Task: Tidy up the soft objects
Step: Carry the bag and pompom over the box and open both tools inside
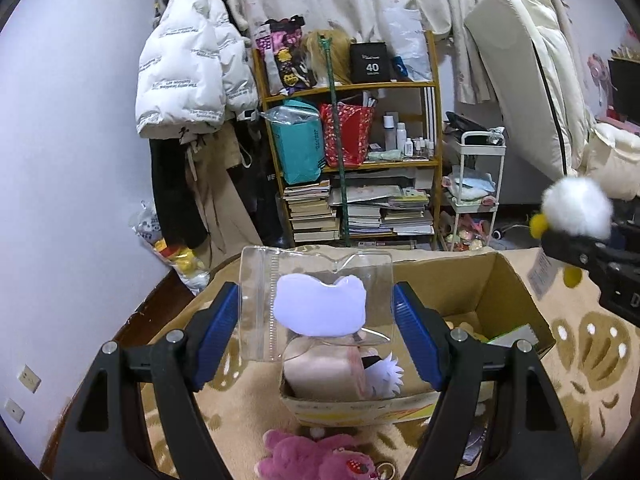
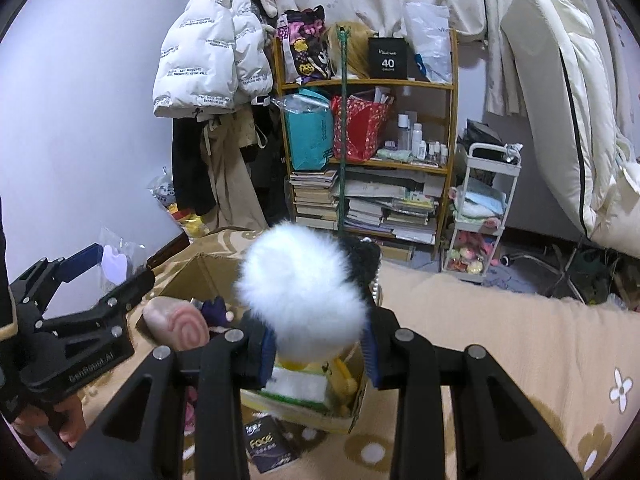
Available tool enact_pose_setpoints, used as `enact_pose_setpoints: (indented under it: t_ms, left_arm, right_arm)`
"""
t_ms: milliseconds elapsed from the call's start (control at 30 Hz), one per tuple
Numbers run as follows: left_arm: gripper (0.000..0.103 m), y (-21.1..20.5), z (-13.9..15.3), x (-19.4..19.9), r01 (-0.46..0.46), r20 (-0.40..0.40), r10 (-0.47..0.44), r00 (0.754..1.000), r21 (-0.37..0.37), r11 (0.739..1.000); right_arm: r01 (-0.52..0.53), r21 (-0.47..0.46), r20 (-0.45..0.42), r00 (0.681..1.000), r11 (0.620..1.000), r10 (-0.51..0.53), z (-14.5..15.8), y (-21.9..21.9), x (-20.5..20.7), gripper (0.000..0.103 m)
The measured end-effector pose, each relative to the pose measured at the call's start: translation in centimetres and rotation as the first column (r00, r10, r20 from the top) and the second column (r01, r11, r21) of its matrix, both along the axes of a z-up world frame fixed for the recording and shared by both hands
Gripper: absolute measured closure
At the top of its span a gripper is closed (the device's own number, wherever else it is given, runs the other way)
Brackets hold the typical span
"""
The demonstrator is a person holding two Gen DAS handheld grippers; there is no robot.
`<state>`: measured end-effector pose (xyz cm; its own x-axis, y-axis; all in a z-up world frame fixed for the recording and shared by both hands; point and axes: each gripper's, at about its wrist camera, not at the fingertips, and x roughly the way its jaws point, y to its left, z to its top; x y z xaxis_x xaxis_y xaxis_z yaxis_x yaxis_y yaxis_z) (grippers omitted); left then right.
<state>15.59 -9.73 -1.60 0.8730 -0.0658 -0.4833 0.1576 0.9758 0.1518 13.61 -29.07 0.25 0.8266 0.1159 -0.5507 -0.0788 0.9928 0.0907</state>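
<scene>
My left gripper (image 1: 316, 312) is shut on a clear plastic pouch (image 1: 316, 300) with a pale lilac soft piece inside, held above the open cardboard box (image 1: 504, 280). The box holds a pink swirl-roll plush (image 2: 180, 324) and other soft toys. My right gripper (image 2: 320, 360) is shut on a fluffy white plush (image 2: 300, 284) with yellow parts, held over the box's right side; it also shows in the left wrist view (image 1: 576, 208). A pink strawberry bear plush (image 1: 320, 456) lies on the blanket in front of the box.
The box sits on a beige flower-patterned blanket (image 2: 500, 340). A dark tissue pack (image 2: 268, 444) lies in front of the box. Behind stand a cluttered wooden shelf (image 1: 352, 160), a white trolley (image 1: 476, 188), hanging coats (image 1: 188, 72) and an upright mattress (image 1: 532, 80).
</scene>
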Motion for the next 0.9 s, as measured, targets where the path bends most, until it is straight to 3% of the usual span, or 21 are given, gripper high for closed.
enact_pose_setpoints:
  t_ms: [800, 900]
  left_arm:
    - [0.026, -3.8, -3.6, 1.4, 0.109, -0.083, -0.104, 0.991, 0.051, 0.993]
    - [0.018, -3.8, -3.9, 1.5, 0.101, -0.088, -0.096, 0.991, 0.059, 0.993]
  right_arm:
    - [-0.001, 0.093, -0.105, 0.994, 0.996, 0.011, -4.8, -1.4, 2.7, 0.065]
    - [-0.007, 0.1, -0.112, 0.994, 0.995, 0.018, -4.9, -1.4, 2.7, 0.065]
